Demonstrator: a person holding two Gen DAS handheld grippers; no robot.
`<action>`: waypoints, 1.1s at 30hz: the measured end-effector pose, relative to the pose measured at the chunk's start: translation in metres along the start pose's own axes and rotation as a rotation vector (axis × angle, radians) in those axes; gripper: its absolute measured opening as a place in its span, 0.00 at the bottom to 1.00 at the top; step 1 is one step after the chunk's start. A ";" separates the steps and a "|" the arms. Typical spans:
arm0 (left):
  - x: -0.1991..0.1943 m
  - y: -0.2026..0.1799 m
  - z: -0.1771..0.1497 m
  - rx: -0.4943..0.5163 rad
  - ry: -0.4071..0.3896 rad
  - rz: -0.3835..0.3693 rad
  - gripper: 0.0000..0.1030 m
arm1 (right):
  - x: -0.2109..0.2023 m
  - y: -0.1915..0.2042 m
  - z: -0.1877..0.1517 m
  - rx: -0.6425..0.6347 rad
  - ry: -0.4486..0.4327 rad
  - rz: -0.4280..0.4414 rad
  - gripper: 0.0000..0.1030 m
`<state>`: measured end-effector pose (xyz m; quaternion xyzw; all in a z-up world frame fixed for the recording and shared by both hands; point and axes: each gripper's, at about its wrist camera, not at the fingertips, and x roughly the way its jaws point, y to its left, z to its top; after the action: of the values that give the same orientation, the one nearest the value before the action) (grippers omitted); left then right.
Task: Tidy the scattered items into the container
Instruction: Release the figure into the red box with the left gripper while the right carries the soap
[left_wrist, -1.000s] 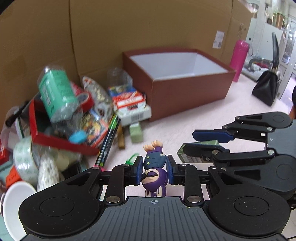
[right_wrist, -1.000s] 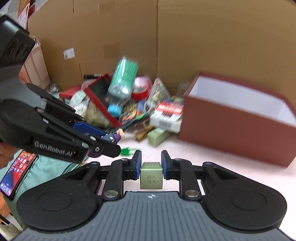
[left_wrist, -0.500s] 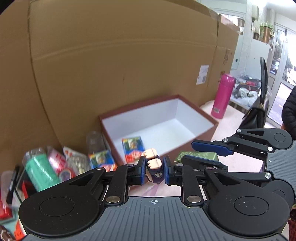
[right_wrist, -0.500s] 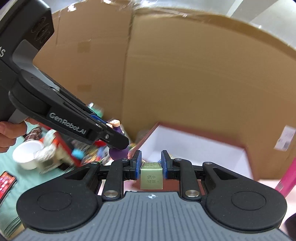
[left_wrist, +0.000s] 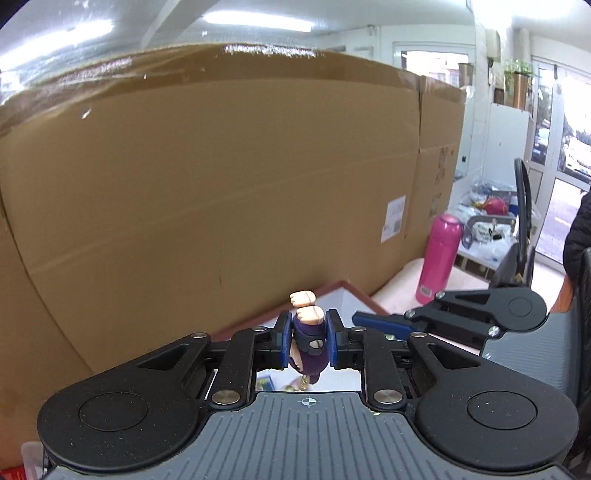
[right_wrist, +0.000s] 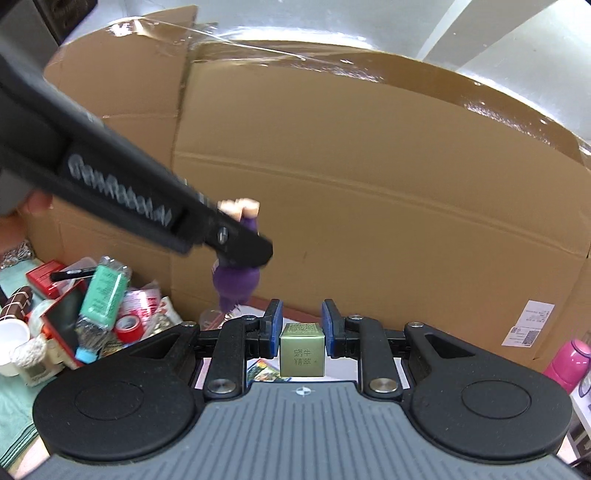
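Observation:
My left gripper (left_wrist: 308, 341) is shut on a purple toy figure (left_wrist: 310, 347), held upside down with its feet up. It hangs high over the brown box (left_wrist: 332, 286), whose rim and white inside show just past the fingers. In the right wrist view the figure (right_wrist: 236, 282) dangles from the left gripper. My right gripper (right_wrist: 301, 328) has its pads standing slightly off a small olive-green box (right_wrist: 302, 349) with printed characters, which sits between them over the box's white floor (right_wrist: 340, 373).
A tall cardboard wall (left_wrist: 221, 184) stands right behind the box. A pile of scattered items (right_wrist: 92, 317) lies to the left: a green bottle, red tape, a white cup. A card (right_wrist: 264, 371) lies inside the box. A pink bottle (left_wrist: 439, 254) stands at the right.
Both grippers rose and moved forward over the brown box with their items. The right gripper's fingers have parted slightly from the green box.

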<state>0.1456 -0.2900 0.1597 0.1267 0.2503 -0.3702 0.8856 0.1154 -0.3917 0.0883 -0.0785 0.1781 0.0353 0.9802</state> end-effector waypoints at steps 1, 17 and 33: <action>0.005 0.001 0.005 -0.005 0.000 0.000 0.16 | 0.004 -0.004 0.001 0.004 0.009 -0.003 0.25; 0.159 0.011 -0.020 -0.095 0.208 -0.020 0.16 | 0.105 -0.080 -0.053 0.167 0.242 -0.020 0.25; 0.233 0.011 -0.043 -0.079 0.285 -0.005 0.46 | 0.151 -0.098 -0.083 0.172 0.347 -0.064 0.27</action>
<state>0.2783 -0.4023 -0.0013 0.1424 0.3881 -0.3406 0.8444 0.2375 -0.4957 -0.0283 -0.0051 0.3442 -0.0252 0.9386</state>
